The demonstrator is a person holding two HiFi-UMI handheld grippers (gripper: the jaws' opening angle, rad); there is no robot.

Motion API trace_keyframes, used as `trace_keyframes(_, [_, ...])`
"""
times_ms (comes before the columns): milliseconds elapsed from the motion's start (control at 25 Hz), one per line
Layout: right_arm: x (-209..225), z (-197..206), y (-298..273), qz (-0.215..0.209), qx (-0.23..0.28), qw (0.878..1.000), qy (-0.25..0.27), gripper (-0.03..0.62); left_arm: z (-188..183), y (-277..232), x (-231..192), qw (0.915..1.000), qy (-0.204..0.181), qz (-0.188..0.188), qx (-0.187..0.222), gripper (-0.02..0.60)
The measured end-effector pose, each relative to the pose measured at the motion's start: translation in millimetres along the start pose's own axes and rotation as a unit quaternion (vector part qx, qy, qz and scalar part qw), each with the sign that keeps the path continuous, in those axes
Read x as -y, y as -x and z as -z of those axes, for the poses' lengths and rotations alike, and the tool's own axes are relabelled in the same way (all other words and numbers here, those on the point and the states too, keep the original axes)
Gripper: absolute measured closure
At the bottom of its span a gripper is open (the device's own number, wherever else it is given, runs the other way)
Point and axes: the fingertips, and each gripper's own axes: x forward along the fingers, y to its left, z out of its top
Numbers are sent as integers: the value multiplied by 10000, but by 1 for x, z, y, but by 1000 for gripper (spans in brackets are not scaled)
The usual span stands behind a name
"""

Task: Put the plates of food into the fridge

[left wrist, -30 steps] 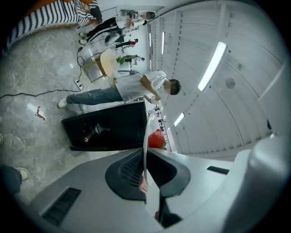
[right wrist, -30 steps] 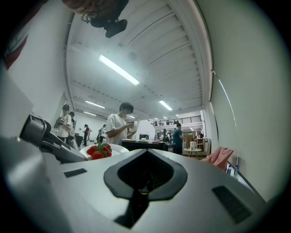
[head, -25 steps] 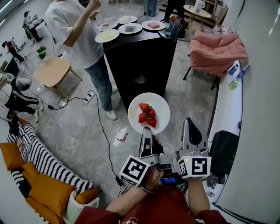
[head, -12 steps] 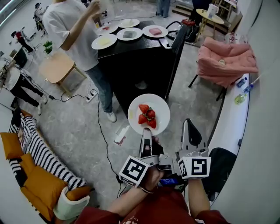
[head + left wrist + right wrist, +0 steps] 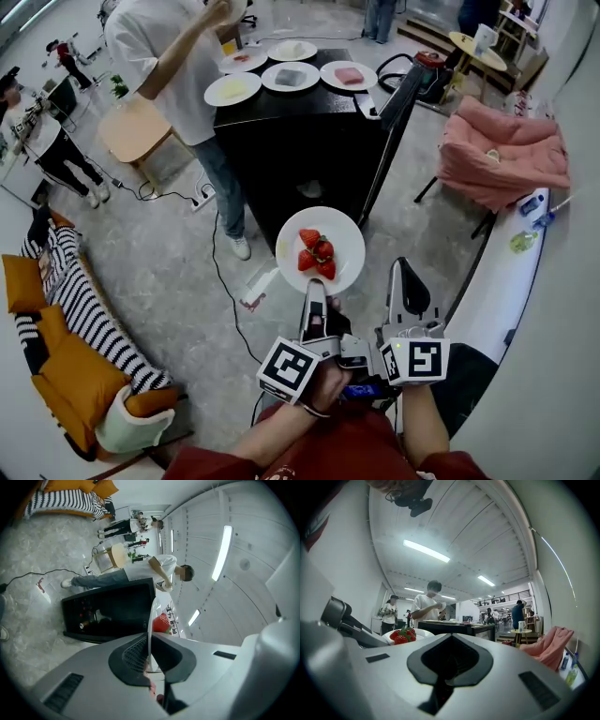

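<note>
A white plate [image 5: 345, 236] carrying three strawberries [image 5: 316, 253] hangs level in the air in front of me. My left gripper [image 5: 314, 292] is shut on its near rim. In the left gripper view the plate's edge [image 5: 150, 620] runs between the jaws, with a strawberry [image 5: 161, 623] beyond. Beside it on the right, my right gripper [image 5: 403, 281] is shut with nothing in it; its own view shows the jaws [image 5: 449, 663] closed and the strawberries [image 5: 402, 635] off to the left. A black cabinet [image 5: 300, 141] stands ahead with several plates of food [image 5: 290, 75] on top.
A person in a white shirt [image 5: 164, 56] stands at the cabinet's left corner. A pink armchair [image 5: 506, 155] sits at the right, with a white counter [image 5: 502, 281] along the right wall. A cable [image 5: 225, 291] crosses the floor, and an orange sofa [image 5: 66, 366] is at the left.
The plate stays in my left gripper at the same spot. The head view has shifted, so the cabinet, the person and the armchair sit lower and further right.
</note>
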Motion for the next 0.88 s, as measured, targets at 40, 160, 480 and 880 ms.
trace_keyframes(40, [0, 1, -4, -31, -6, 10000, -3, 583, -1, -2, -2, 10000, 11, -40, 15, 567])
trace_keyframes(160, [-1, 2, -18, -105, -33, 9999, 7, 585, -4, -11, -8, 9999, 70, -146, 31, 568])
trace_keyframes(480, [-8, 6, -63, -96, -39, 9999, 29, 583, -24, -47, -13, 9999, 115, -84, -45, 568])
trace_keyframes(880, [-33, 3, -124, -309, -38, 9995, 111, 583, -62, -85, -13, 9997, 237, -19, 38, 568])
